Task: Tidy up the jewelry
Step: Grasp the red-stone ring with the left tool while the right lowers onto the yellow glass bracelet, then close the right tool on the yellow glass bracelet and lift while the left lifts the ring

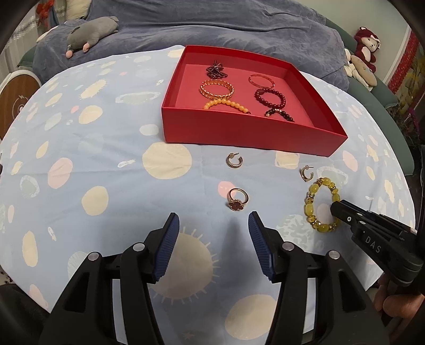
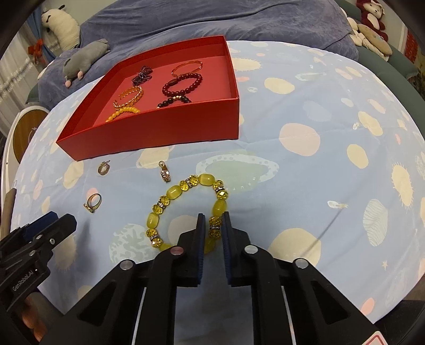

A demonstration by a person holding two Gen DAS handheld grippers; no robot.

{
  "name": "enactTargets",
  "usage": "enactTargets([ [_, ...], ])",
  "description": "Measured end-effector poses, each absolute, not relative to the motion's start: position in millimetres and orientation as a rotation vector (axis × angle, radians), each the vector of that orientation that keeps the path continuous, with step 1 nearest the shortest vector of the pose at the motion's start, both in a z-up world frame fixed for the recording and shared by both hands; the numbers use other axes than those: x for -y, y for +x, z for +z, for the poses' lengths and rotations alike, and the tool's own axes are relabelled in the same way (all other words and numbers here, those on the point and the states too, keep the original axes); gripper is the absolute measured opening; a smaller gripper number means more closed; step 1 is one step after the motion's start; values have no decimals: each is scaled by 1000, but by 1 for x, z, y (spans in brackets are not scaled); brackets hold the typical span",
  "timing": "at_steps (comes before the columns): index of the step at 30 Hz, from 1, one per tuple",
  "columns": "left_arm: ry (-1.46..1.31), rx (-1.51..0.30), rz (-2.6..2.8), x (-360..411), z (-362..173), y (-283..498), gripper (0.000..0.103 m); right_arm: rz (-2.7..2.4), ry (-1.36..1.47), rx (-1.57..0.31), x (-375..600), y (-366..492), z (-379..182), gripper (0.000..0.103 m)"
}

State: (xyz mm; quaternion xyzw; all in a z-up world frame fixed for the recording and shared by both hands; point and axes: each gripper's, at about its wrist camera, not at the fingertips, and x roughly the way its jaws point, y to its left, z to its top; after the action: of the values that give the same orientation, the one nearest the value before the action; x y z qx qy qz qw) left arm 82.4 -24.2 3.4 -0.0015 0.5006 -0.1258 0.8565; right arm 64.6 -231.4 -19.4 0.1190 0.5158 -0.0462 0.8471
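A red box [image 1: 239, 132] [image 2: 148, 130] on the patterned cloth holds several bracelets. In front of it lie two gold hoop earrings [image 1: 234, 160] [image 1: 306, 173], a gold ring with a dark red stone [image 1: 237, 201] [image 2: 93, 203] and a yellow bead bracelet [image 1: 322, 204] [image 2: 186, 209]. My left gripper [image 1: 212, 225] is open and empty, just short of the ring. My right gripper [image 2: 213, 225] is shut on the near side of the yellow bracelet, which still rests on the cloth; it also shows in the left wrist view [image 1: 336, 211].
The round table's cloth [image 1: 93, 172] ends close on the left, right and near sides. A blue-covered sofa [image 1: 212, 24] with a grey plush toy [image 1: 90, 33] is behind the table. More plush toys [image 2: 372, 26] sit at the far right.
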Motion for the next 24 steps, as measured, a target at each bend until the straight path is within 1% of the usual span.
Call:
enactTargets([
  [6,23,-1046,-288,38,-2,92,51,-83,275,-1092,234,63,-19,9],
  [9,29,-1045,-301,41,-5,98,44,-81,277,-1094,233,63,-19,9],
  [11,26,-1048,-309,43,-7,101,39,-79,282,-1094,233,63,-19,9],
  [13,23,-1056,-324,44,-9,102,25,-75,286,-1094,234,63,-19,9],
  [14,24,-1061,-331,45,-10,102,22,-74,288,-1094,234,63,-19,9],
  [16,31,-1066,-340,47,-11,101,13,-71,296,-1095,234,64,-19,9],
  [24,-8,-1075,-336,37,-5,97,13,-61,317,-1068,235,59,-8,9],
])
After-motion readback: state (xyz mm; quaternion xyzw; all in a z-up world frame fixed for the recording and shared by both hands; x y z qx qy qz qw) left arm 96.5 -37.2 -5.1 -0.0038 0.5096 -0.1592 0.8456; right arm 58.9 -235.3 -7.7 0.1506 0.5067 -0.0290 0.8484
